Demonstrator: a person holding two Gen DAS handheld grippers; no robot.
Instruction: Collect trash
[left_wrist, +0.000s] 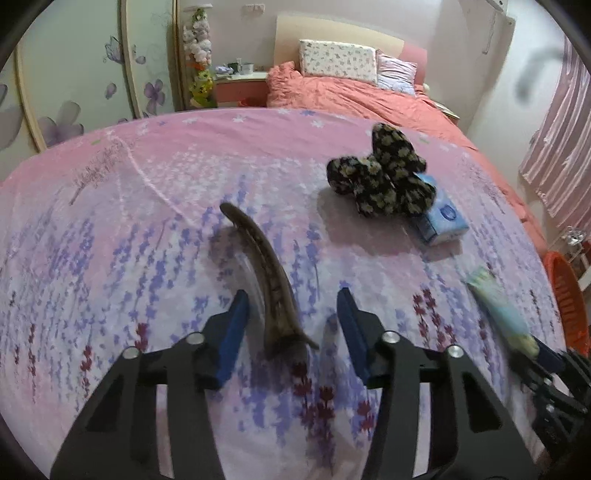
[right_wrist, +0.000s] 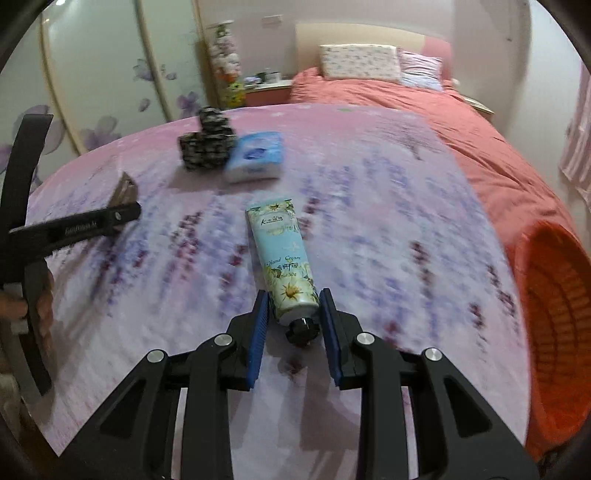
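Hand cream tube (right_wrist: 283, 258) | right claw (right_wrist: 293, 317) clamped on its cap end | left claw (left_wrist: 290, 317) spread around hair clip (left_wrist: 264, 273)

- Left gripper (left_wrist: 291, 310) is hovering low with its jaws spread wide apart.
- Right gripper (right_wrist: 293, 314) is pinching a tube (right_wrist: 282, 254) near its cap end.

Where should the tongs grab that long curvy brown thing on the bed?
Probably near its thick end. The brown curved clip lies lengthwise between the open left tongs, thick end nearest and thin tip pointing away. Coming down from above and closing across its narrow width suits that pose. The right tongs are busy around the hand cream tube.
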